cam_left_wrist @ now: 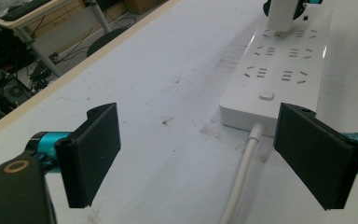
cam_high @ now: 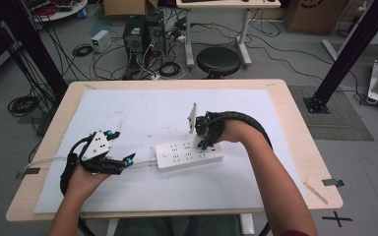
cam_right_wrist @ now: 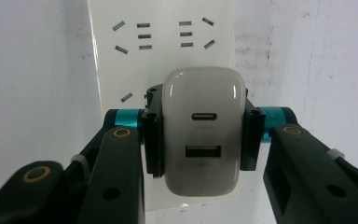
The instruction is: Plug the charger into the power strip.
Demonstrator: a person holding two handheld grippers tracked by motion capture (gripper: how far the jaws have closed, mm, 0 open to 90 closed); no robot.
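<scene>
A white power strip (cam_high: 177, 156) lies on the white mat (cam_high: 142, 113), its cord (cam_left_wrist: 242, 172) running toward my left gripper. My right gripper (cam_right_wrist: 200, 135) points down over the strip's right end and is shut on a white USB charger (cam_right_wrist: 202, 130), pads pressing its two sides. The charger (cam_left_wrist: 282, 14) stands upright with its base against the strip (cam_left_wrist: 279, 65); its prongs are hidden. My left gripper (cam_left_wrist: 200, 149) rests open just left of the strip's cord end, nothing between its pads. In the high view the left gripper (cam_high: 119, 146) faces right and the right gripper (cam_high: 204, 142) is above the strip.
The mat covers most of a wooden table (cam_high: 295, 123). Free mat lies behind and in front of the strip (cam_right_wrist: 163, 37). Beyond the far edge stand a black stool (cam_high: 218, 61), computer towers (cam_high: 134, 33) and loose cables on the floor.
</scene>
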